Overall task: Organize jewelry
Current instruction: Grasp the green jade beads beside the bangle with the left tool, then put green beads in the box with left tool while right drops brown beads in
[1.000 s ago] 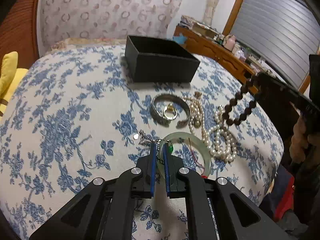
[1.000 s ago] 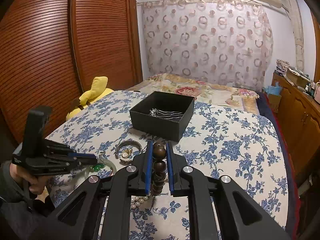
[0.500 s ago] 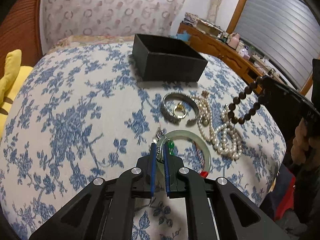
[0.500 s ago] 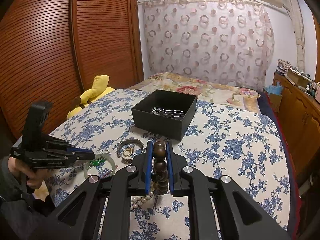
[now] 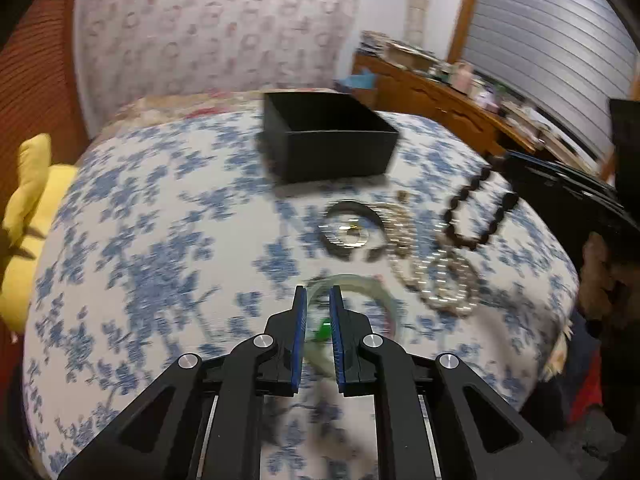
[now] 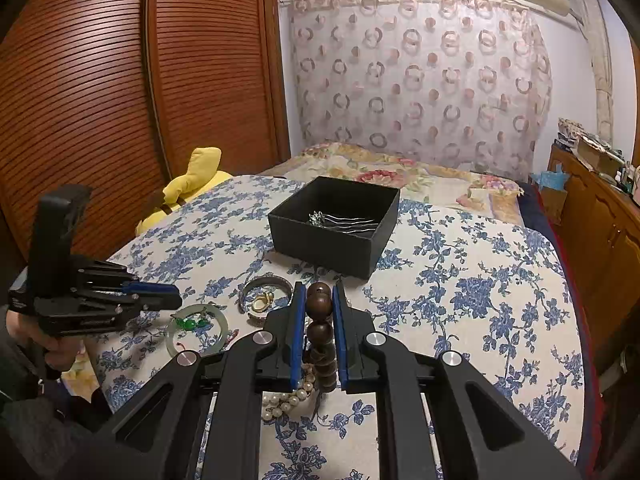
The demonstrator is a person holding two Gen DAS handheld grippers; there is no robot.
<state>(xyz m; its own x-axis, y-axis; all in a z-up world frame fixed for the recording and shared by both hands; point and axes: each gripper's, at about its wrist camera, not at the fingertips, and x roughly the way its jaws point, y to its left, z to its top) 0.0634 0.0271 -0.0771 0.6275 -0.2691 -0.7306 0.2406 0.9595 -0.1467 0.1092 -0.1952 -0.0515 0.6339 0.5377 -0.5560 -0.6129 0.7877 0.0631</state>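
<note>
While the bead bracelet hangs clear of the bed [image 6: 460,320], the step in hand is judged to be its transfer to the box. From left: a yellow cushion [image 6: 200,168] lies at the bed's far edge. The left tool [image 6: 176,300], in a person's hand, hovers just above the jade bangle [image 6: 223,334], its jaws almost together and only beginning to part, with nothing seen gripped. A green pendant [image 6: 188,323] rests on that bangle. Beside it lie a metal bangle [image 6: 266,280] with a gold ring [image 6: 262,302] inside, then a heap of pearls [image 6: 286,400]. The right tool [image 6: 319,286] is closed on the dark bead bracelet [image 6: 319,304], which dangles over the pearls. Beyond stands the open black box [image 6: 320,244], holding silvery pins [image 6: 344,222]. To do this well, lift until the loop clears the pearls and the near wall, then release over the box's centre. A wooden sideboard [image 6: 592,220] stands at far right
</note>
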